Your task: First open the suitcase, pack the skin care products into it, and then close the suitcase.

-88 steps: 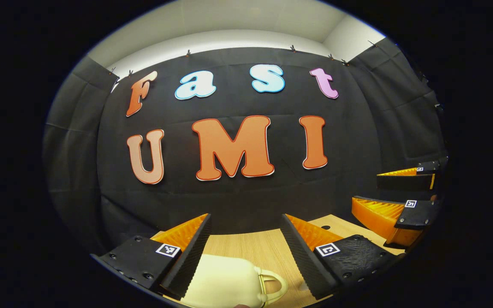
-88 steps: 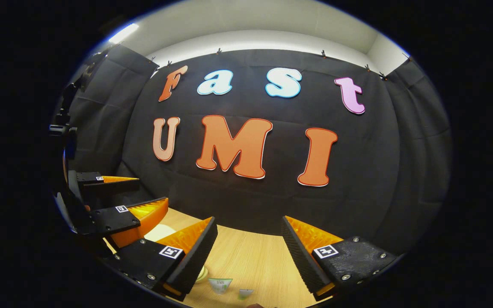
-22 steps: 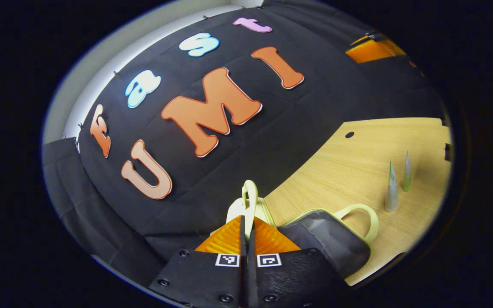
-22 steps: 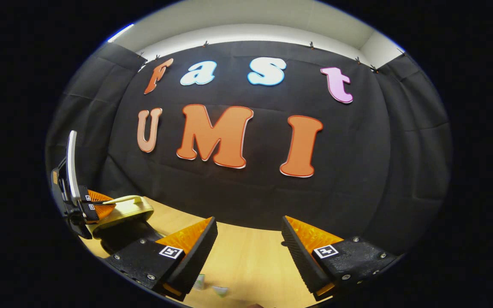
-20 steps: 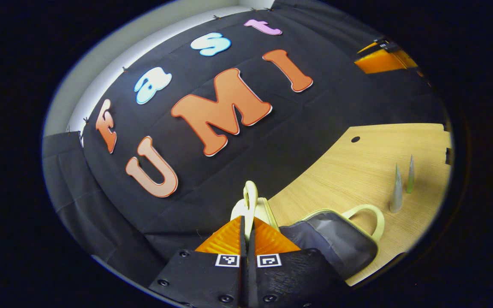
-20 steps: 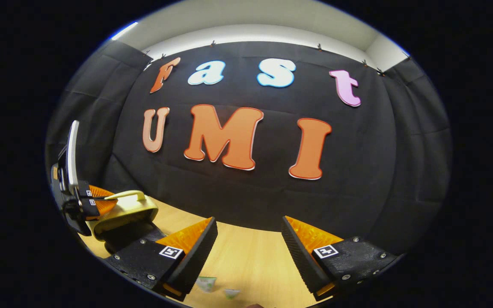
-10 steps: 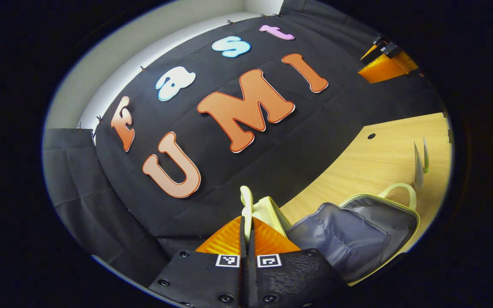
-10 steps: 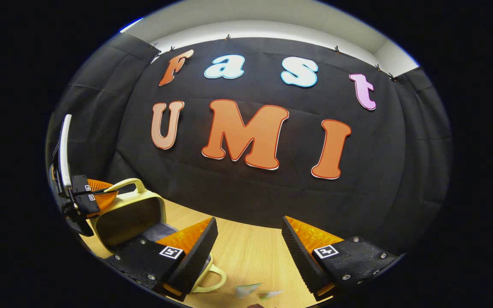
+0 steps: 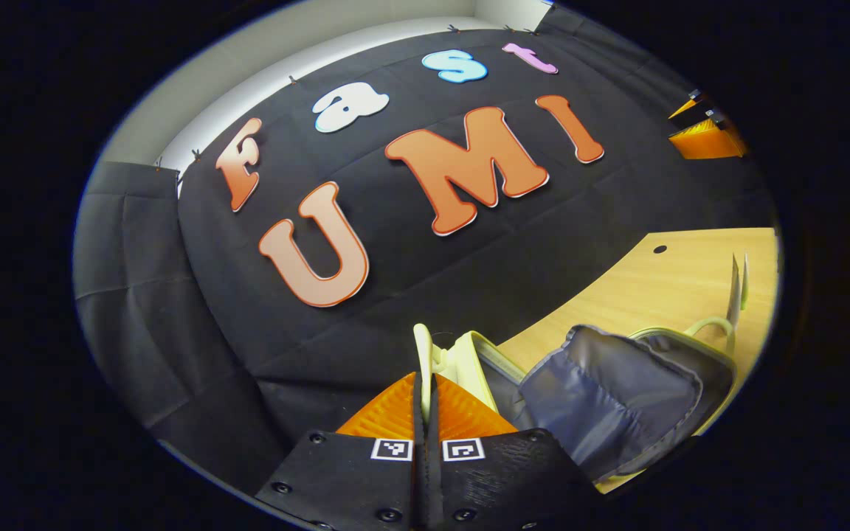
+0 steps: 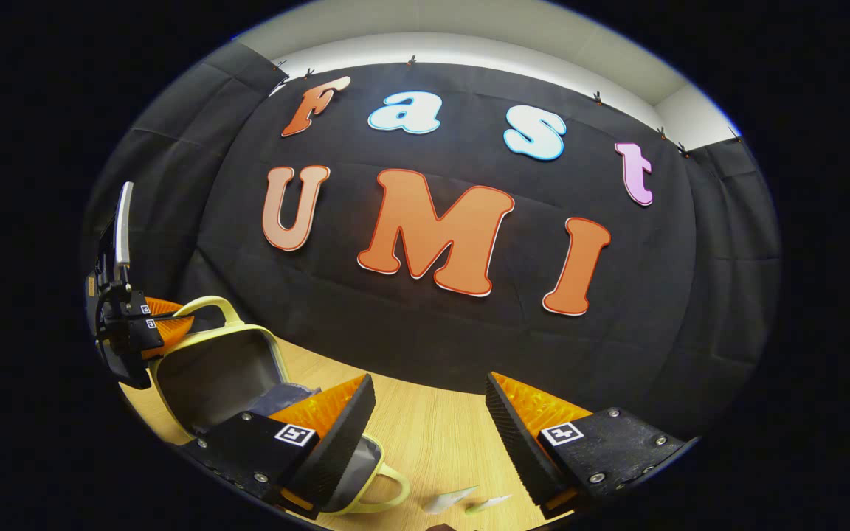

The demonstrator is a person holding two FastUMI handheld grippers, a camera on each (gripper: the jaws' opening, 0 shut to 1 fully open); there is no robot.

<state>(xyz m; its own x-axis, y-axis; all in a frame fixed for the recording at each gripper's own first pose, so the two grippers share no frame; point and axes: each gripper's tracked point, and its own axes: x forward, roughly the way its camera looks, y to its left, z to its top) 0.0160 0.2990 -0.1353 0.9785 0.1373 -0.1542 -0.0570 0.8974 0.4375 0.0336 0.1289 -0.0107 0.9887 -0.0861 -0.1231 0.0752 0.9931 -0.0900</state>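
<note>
A pale yellow suitcase (image 9: pixel 620 402) with grey lining lies open on the wooden table. My left gripper (image 9: pixel 426 377) is shut on the lid's handle (image 9: pixel 422 345) and holds the lid (image 10: pixel 211 372) raised and tilted back. The right gripper view has the left gripper (image 10: pixel 173 318) at the far left, clamped on that handle. My right gripper (image 10: pixel 429 380) hangs open with nothing between its fingers, above the table to the right of the case's lower half (image 10: pixel 357 472). Two skin care tubes (image 10: pixel 451 500) lie on the table just below it; they also stand out past the case (image 9: pixel 735 284).
The wooden table (image 10: pixel 432 435) runs back to the black cloth wall. A small dark hole (image 9: pixel 660 249) marks the tabletop. The right gripper (image 9: pixel 699 122) hangs high at the upper right of the left gripper view. The lower half's handle (image 9: pixel 713 326) points toward the tubes.
My left gripper, open above the closed case seconds ago, now grips the lid handle and has swung the lid up and back. The right gripper has shifted slightly, staying open.
</note>
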